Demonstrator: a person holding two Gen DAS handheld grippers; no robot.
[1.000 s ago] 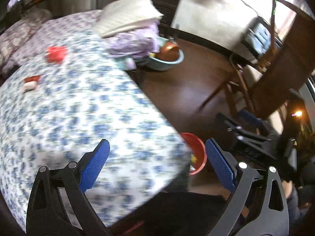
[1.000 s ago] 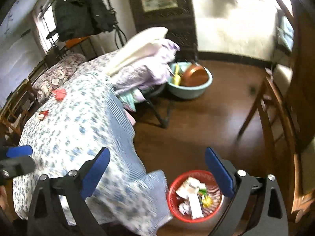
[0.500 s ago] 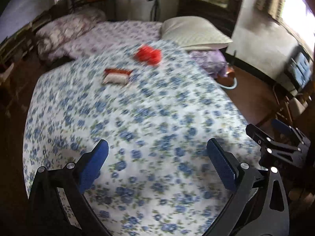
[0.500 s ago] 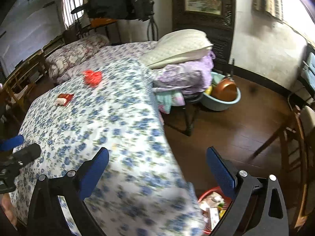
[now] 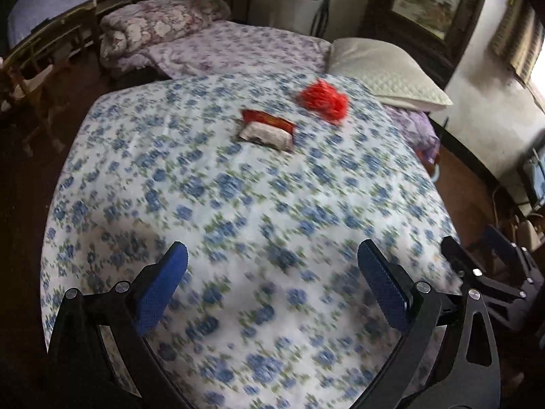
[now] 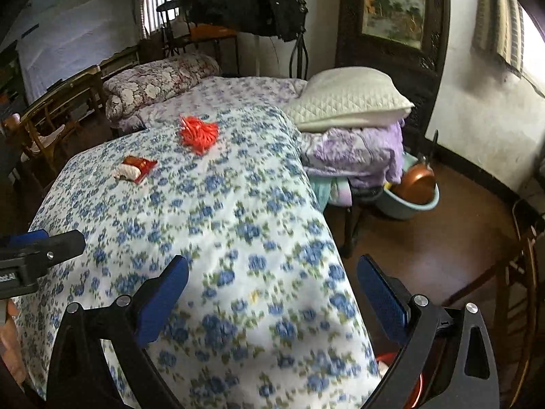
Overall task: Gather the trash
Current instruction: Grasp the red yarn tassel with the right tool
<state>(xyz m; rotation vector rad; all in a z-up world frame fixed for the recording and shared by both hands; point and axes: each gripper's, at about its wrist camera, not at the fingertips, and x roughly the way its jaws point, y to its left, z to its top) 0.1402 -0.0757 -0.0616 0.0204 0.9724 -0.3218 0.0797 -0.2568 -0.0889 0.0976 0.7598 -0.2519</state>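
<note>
Two pieces of trash lie on the blue-flowered bedspread (image 5: 238, 204): a red and white snack wrapper (image 5: 267, 130) (image 6: 135, 168) and, beyond it, a crumpled red plastic bag (image 5: 323, 100) (image 6: 199, 133). My left gripper (image 5: 272, 272) hangs open over the near part of the bed, well short of the wrapper, nothing between its blue pads. My right gripper (image 6: 272, 288) is also open and empty, over the bed's right corner. A sliver of the red trash basket (image 6: 414, 388) shows low behind the right gripper's finger. The right gripper (image 5: 490, 272) appears at the right edge of the left wrist view.
A white pillow (image 6: 347, 97) rests on folded purple bedding (image 6: 357, 151) right of the bed. A teal basin (image 6: 408, 201) with a copper pot stands on the brown floor. A rolled floral quilt (image 5: 160, 30) lies at the head. Wooden chairs (image 6: 61, 116) stand left and right.
Both views have swung up and left from the floor and red basket onto the bed. The wrapper and red bag now sit nearer the centre and look larger.
</note>
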